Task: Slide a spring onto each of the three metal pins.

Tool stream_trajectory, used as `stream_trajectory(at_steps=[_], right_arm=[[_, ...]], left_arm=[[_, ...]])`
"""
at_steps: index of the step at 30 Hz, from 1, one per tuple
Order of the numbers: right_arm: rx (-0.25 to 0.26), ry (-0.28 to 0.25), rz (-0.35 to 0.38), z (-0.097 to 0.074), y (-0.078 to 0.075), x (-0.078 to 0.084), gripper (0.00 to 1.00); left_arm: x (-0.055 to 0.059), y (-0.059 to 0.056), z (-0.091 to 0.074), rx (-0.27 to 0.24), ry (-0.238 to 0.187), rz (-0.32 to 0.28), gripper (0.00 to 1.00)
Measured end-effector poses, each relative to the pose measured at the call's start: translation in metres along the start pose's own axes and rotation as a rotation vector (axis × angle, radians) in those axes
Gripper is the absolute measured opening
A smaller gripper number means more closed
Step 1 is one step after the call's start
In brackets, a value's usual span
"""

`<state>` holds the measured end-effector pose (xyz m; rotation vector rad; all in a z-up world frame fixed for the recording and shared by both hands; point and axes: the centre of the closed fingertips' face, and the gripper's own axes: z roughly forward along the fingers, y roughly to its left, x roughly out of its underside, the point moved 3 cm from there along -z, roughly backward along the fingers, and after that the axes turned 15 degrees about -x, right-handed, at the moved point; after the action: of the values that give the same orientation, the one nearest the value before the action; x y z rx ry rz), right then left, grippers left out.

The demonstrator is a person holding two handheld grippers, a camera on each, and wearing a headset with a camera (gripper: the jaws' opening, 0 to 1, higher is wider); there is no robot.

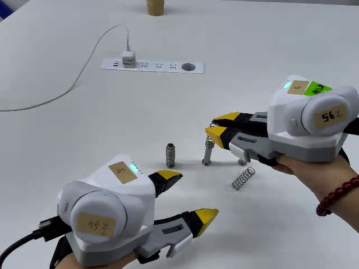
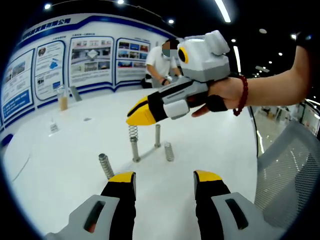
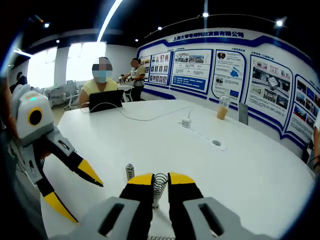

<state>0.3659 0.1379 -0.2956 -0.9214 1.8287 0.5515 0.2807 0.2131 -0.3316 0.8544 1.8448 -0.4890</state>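
Three metal pins stand on the white table (image 1: 112, 123). The left pin (image 1: 170, 155) wears a spring. My right gripper (image 1: 211, 128) is shut on a spring (image 1: 209, 142) at the top of the middle pin (image 1: 206, 157); this spring (image 3: 160, 185) sits between its jaws. The third pin (image 1: 241, 161) is short and bare. A loose spring (image 1: 243, 178) lies flat beside it. My left gripper (image 1: 199, 194) is open and holds nothing, in front of the pins. In the left gripper view its jaws (image 2: 165, 177) frame the sprung pin (image 2: 105, 165) and the middle pin (image 2: 135, 150).
A white power strip (image 1: 152, 65) with a plug and a cable lies farther back. A brown cup (image 1: 155, 7) stands at the far edge. People sit at the far side of the table (image 3: 102, 82). A mesh chair (image 2: 290, 175) is off the table's right.
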Motion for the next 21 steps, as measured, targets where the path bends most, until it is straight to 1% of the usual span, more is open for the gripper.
stream_trajectory(at_steps=[5, 11, 16, 19, 21], right_arm=[[-0.005, 0.033, -0.019, 0.005, 0.0, 0.007, 0.11], [-0.003, 0.059, -0.006, 0.01, 0.0, 0.018, 0.11], [-0.005, 0.076, 0.005, 0.014, 0.001, 0.025, 0.11], [-0.004, 0.099, 0.004, 0.016, 0.001, 0.03, 0.11], [-0.006, 0.104, 0.004, 0.017, 0.002, 0.031, 0.11]], left_arm=[[0.001, 0.001, 0.0, -0.005, 0.003, 0.003, 0.47], [-0.001, 0.004, 0.001, -0.015, -0.002, 0.001, 0.48], [0.0, 0.004, 0.002, -0.013, 0.001, 0.0, 0.48], [0.0, 0.004, 0.002, -0.013, 0.002, -0.003, 0.47], [0.0, 0.004, 0.002, -0.015, 0.001, -0.004, 0.47]])
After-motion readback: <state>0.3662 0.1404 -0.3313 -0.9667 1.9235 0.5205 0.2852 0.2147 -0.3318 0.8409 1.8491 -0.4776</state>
